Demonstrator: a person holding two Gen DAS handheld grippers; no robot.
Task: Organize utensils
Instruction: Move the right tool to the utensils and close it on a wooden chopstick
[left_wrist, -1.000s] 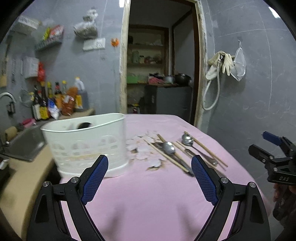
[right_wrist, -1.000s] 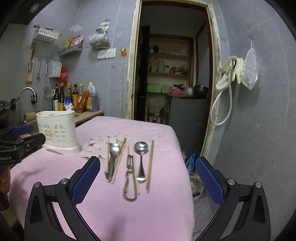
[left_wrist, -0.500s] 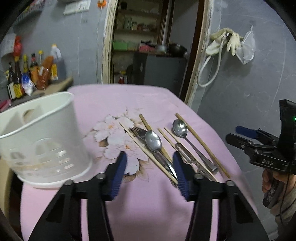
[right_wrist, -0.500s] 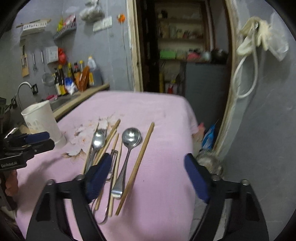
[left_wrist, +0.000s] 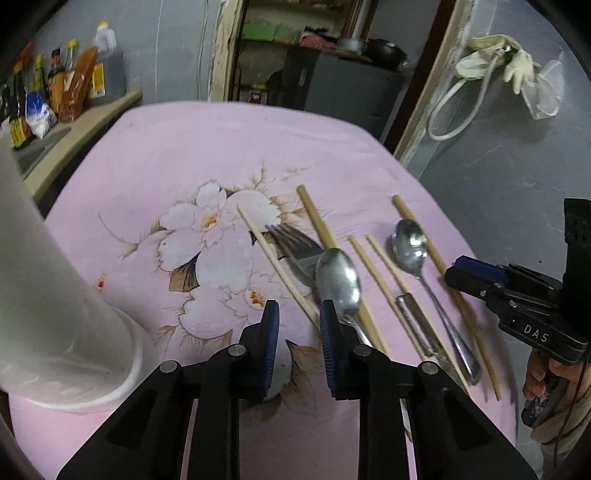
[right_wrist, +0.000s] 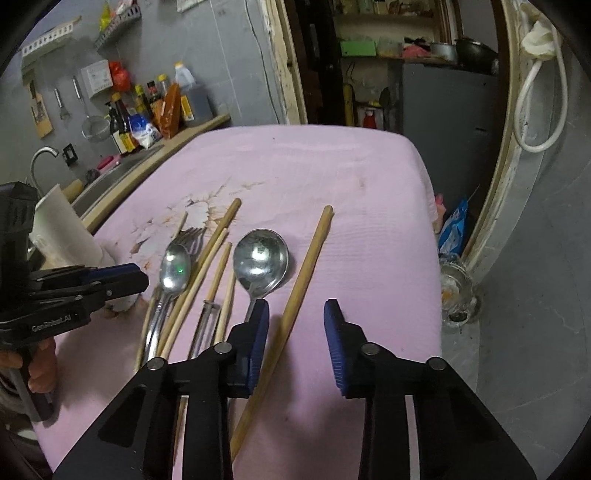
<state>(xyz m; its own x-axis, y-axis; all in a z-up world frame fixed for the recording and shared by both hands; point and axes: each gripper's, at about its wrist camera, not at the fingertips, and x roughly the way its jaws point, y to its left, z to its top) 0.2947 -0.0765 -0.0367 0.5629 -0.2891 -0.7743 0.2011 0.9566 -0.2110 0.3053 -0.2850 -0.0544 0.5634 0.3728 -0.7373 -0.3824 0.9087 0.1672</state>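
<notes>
Across frame centre on pink tablecloth (right_wrist: 332, 166): two spoons (right_wrist: 260, 260), one fork (left_wrist: 295, 245), five chopsticks (right_wrist: 299, 291), one peeler (left_wrist: 415, 317). Left gripper (left_wrist: 295, 317) and right gripper (right_wrist: 295, 317) both parted, holding nothing. White utensil holder (left_wrist: 44, 295) at left edge.

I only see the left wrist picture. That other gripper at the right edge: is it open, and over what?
Observer: Open. The right gripper has the outermost chopstick between its fingers, not clamped.
Visitor: What's on the floor past the table on that side?
Observer: A glass jar stands there, close to the table.
Visitor: Is there a tap anywhere?
Observer: Yes, a curved tap at the far left.
</notes>
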